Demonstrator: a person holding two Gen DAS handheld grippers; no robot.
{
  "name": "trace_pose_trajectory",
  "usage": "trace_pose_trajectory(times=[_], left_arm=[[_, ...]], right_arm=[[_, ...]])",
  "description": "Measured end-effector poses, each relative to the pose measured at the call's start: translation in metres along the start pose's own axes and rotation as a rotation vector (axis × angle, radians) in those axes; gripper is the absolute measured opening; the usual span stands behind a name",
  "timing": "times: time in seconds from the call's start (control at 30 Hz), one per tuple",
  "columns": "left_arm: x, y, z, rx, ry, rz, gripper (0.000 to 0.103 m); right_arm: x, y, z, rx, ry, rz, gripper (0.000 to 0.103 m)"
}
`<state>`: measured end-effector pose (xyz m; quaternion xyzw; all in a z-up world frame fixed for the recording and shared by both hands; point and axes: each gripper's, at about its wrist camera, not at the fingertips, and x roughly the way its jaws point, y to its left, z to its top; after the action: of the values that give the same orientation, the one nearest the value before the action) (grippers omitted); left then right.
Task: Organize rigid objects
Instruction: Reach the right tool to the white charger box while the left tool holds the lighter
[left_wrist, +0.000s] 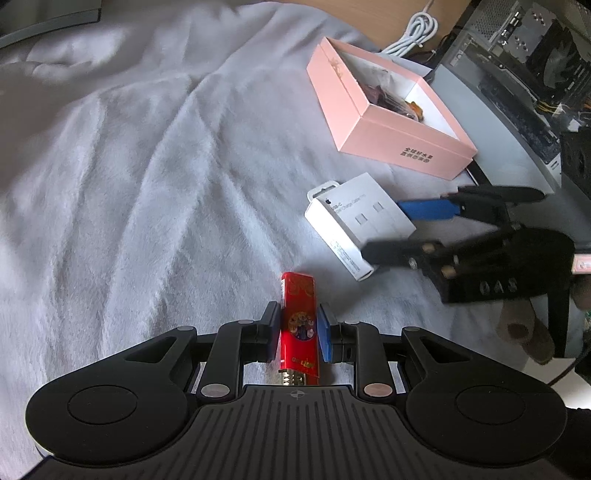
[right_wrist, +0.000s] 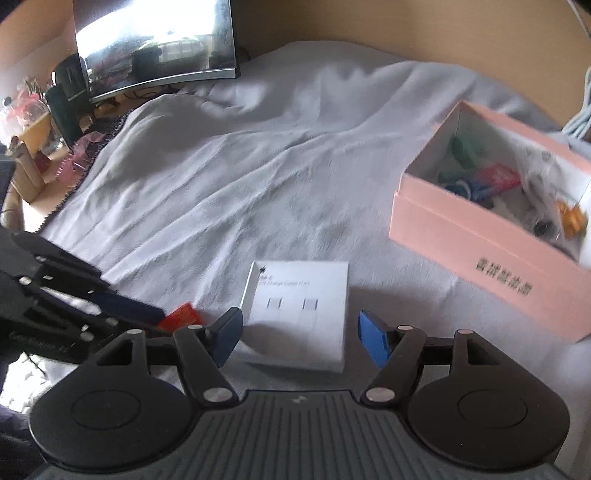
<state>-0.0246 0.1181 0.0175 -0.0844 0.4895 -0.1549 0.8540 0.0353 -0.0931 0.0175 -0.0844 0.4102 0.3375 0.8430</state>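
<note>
My left gripper (left_wrist: 298, 325) is shut on a red lighter (left_wrist: 298, 317), held upright between the pads just over the white blanket (left_wrist: 147, 184). In the right wrist view the lighter (right_wrist: 181, 315) shows at the left, in the left gripper (right_wrist: 147, 314). My right gripper (right_wrist: 301, 332) is open, its fingers either side of a white cable box (right_wrist: 301, 306) lying flat on the blanket; it also shows in the left wrist view (left_wrist: 406, 225) around the box (left_wrist: 354, 218). An open pink box (right_wrist: 491, 236) (left_wrist: 391, 122) holding several small items sits beyond.
A computer case (left_wrist: 517, 74) and a coiled white cable (left_wrist: 413, 33) lie at the far right. A curved monitor (right_wrist: 155, 40) and desk clutter (right_wrist: 44, 129) stand at the blanket's far left edge.
</note>
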Motion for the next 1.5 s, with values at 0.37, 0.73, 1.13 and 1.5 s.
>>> trace_pose_trajectory(times=[0.37, 0.73, 1.13, 1.5], left_arm=[[0.003, 0.0, 0.004, 0.007, 0.003, -0.005, 0.025], [0.008, -0.013, 0.005, 0.075, -0.01, 0.007, 0.025], [0.014, -0.022, 0.003, 0.078, -0.009, -0.001, 0.025], [-0.009, 0.003, -0.012, -0.035, -0.04, 0.098, 0.025]], right_arm=[[0.003, 0.012, -0.016, -0.03, 0.015, -0.054, 0.07], [-0.019, 0.0, -0.016, 0.027, -0.007, -0.108, 0.024], [-0.041, -0.023, -0.006, 0.097, -0.082, -0.075, 0.065], [0.008, -0.025, 0.018, 0.134, -0.005, 0.101, 0.065]])
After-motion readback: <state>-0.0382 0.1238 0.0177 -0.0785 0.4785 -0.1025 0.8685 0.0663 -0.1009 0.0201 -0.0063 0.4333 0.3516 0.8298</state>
